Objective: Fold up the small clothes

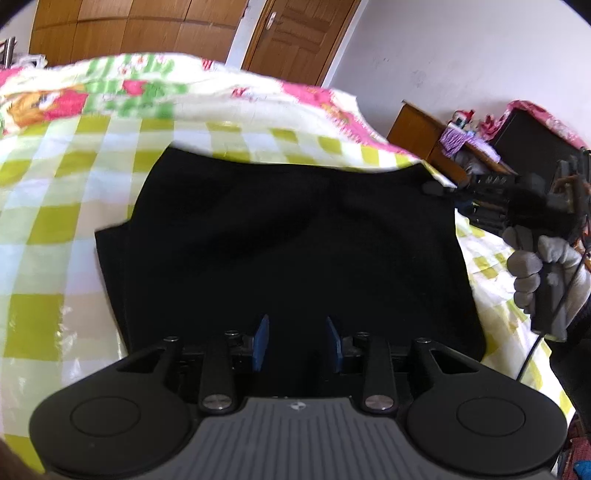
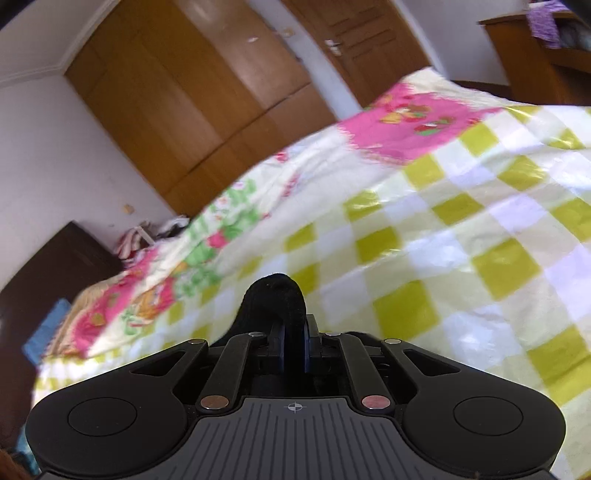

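A black garment [image 1: 288, 240] lies spread over the checked bedspread [image 1: 74, 166], its near edge reaching under my left gripper [image 1: 297, 343]. That gripper's blue pads [image 1: 260, 343] stand apart with dark cloth between them, and I see no pinch. At the garment's far right corner my right gripper [image 1: 430, 188], held by a grey-gloved hand [image 1: 543, 266], pinches the cloth. In the right wrist view the right gripper [image 2: 294, 343] is shut on a fold of the black garment [image 2: 275, 295] that bulges out past its pads.
A flowered pink and green quilt [image 1: 147, 85] is bunched along the bed's far side. Wooden wardrobe doors [image 1: 129, 26] stand behind it. A wooden desk [image 1: 417, 125] with clutter is at the right, and a dark cabinet [image 2: 44, 266] stands beside the bed.
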The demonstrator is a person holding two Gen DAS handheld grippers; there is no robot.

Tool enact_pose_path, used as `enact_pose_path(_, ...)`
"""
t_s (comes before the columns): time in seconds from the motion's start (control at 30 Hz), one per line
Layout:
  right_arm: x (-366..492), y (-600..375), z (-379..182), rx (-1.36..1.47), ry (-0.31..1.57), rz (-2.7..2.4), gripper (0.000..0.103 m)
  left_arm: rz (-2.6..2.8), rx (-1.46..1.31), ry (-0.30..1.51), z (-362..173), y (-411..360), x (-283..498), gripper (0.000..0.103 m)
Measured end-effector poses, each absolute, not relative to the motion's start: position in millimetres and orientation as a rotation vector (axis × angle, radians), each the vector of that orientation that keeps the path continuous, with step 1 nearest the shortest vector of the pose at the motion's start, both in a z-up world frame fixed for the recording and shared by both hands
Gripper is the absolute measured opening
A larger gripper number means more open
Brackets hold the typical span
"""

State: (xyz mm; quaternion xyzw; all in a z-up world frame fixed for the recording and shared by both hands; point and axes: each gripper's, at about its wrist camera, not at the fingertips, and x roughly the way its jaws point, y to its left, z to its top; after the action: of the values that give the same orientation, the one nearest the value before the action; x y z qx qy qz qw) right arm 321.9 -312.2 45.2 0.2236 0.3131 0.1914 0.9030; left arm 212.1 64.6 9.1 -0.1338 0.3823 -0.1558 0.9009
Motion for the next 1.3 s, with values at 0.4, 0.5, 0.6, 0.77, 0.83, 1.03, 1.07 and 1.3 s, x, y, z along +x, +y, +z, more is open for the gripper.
enact_pose_path(0.4, 295.7, -319.6, 36.0, 0.362, 0.658, 0.342, 0.023, -0.276, -0.251, 0.779, 0.8, 68.6, 214.2, 0.047)
enact_pose_path(0.5, 300.3, -293.2, 34.5, 0.226, 0.663, 0.331, 0.038, -0.228, -0.264, 0.757, 3.0, 75.2, 221.5, 0.047)
enact_pose_path(0.6, 314.6, -280.3, 21.6, 0.195, 0.685, 0.298, 0.038, -0.165, -0.316, 0.703, 7.6, 89.4, 226.4, 0.047)
enact_pose_path(0.77, 314.4, -280.0, 12.9, 0.194, 0.683, 0.279, 0.037, -0.053, -0.394, 0.633, 8.6, 115.2, 235.9, 0.057)
enact_pose_path(0.83, 316.2, -280.8, 11.8, 0.199, 0.688, 0.278, 0.037, -0.028, -0.370, 0.644, 2.6, 116.2, 249.8, 0.064)
enact_pose_path(1.03, 324.1, -277.5, 8.5, 0.191, 0.712, 0.300, 0.040, 0.000, -0.291, 0.729, -7.8, 108.4, 259.8, 0.056)
enact_pose_path(1.07, 324.6, -277.1, 7.0, 0.187, 0.716, 0.306, 0.039, -0.003, -0.271, 0.729, -5.1, 106.3, 256.1, 0.043)
enact_pose_path(1.3, 320.2, -280.1, 24.4, 0.251, 0.681, 0.352, 0.012, -0.040, -0.296, 0.685, 20.3, 110.4, 237.2, 0.022)
